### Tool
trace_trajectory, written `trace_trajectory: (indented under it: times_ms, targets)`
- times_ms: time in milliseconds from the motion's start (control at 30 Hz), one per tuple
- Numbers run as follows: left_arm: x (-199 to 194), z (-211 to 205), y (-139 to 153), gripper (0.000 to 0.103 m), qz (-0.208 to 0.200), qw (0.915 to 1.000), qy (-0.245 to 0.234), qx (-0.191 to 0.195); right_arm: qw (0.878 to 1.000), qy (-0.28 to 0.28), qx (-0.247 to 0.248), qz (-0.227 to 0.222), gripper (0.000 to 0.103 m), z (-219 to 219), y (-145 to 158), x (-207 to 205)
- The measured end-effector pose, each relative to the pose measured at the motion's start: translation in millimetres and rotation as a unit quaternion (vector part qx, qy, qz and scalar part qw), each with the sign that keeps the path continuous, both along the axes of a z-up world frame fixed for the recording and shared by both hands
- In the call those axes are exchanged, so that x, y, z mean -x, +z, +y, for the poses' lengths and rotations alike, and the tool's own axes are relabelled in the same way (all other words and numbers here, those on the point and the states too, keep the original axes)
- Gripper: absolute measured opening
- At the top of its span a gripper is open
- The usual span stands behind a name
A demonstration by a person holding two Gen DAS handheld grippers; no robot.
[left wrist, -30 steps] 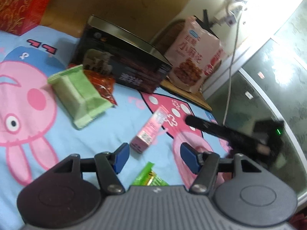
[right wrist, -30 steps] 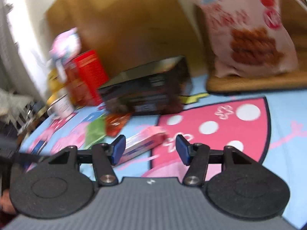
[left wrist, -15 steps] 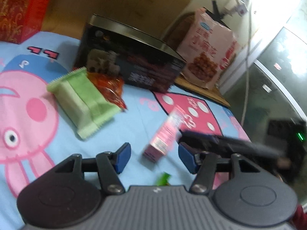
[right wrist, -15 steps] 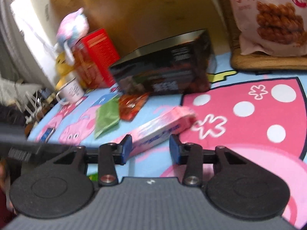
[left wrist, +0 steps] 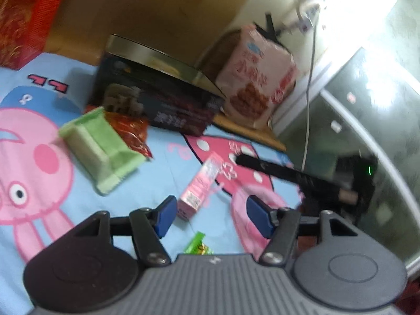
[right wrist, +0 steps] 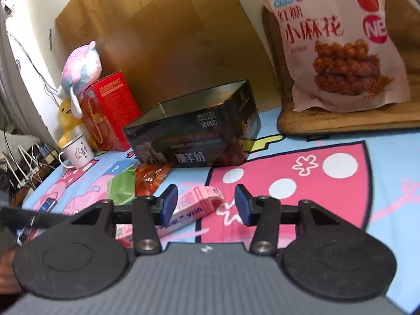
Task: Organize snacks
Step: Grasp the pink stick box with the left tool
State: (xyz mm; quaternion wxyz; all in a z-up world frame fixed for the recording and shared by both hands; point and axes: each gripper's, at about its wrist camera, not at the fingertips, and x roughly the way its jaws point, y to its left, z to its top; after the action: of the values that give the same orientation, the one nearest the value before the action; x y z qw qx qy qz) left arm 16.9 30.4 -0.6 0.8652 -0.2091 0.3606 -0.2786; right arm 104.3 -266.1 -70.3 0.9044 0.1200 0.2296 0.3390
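Right wrist view: right gripper [right wrist: 206,204] has just spread a little after narrowing half a second ago; the pink box [right wrist: 195,207] lies flat on the blue cartoon sheet [right wrist: 393,162] between its pads, unpinched. Left gripper [left wrist: 210,216] spread, empty, its jaws also just opened slightly, box near its left pad. Judgement: grip missed or released; box not yet moved toward the open black tin [right wrist: 194,136].

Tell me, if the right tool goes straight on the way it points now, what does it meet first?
Probably the pink box, lying on the cartoon cloth just ahead of the open right tool and nearer its left pad. Beyond it stands the dark box. Depth is uncertain.
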Motion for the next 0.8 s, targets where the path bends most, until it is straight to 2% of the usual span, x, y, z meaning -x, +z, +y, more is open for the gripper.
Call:
trace_trajectory:
  times_ms: [100,200,233,333,400,433,467,533,600,733,767,800]
  targets:
    - [-7.8,-17.0,-7.3,0.056,0.014,0.9989,-0.001,-0.043,1.0,0.008,0.005,0.008,0.05,10.4,-4.1,-11.8]
    - [-19.0,-21.9,-15.6,0.043,0.03,0.9979,0.002,-0.058,0.999,0.029,0.009,0.026,0.045,18.7,-6.9,-15.0]
    - [-22.5,-19.5,-15.8,0.042,0.029,0.9979,0.008,-0.058,0.999,0.038,0.012,0.031,0.044,20.7,-7.7,-12.1]
    - [-31.7,-3.5,-14.6,0.042,0.028,0.9957,0.052,-0.071,0.997,0.068,0.031,0.009,0.045,21.1,-5.3,9.8]
    - [-35.4,12.0,-15.3,0.043,0.036,0.9955,0.07,-0.052,0.995,0.093,0.037,-0.003,0.045,18.8,-5.3,23.6]
    - [-36.2,19.0,-15.1,0.047,0.037,0.9963,0.07,-0.034,0.994,0.101,0.045,-0.016,0.048,17.9,-5.1,31.3]
    - [-35.3,24.0,-14.2,0.049,0.035,0.9969,0.067,-0.02,0.992,0.105,0.061,-0.034,0.056,17.6,-5.1,39.2]
    - [-33.5,24.4,-11.2,0.06,0.025,0.9975,0.064,-0.016,0.988,0.096,0.099,-0.067,0.068,20.2,-5.6,48.7]
    - [-32.4,19.9,-10.4,0.061,0.019,0.9981,0.055,-0.022,0.981,0.098,0.137,-0.092,0.068,26.4,-7.3,52.9]
    - [-32.6,7.9,-16.6,0.059,0.025,0.9973,0.052,-0.045,0.975,0.111,0.163,-0.099,0.067,42.9,-11.4,46.4]
    - [-34.1,4.8,-18.8,0.057,0.029,0.9972,0.052,-0.046,0.975,0.115,0.168,-0.093,0.06,48.0,-12.3,43.5]
    - [-34.1,3.5,-19.3,0.057,0.03,0.997,0.055,-0.045,0.975,0.11,0.17,-0.093,0.059,51.6,-12.2,41.7]
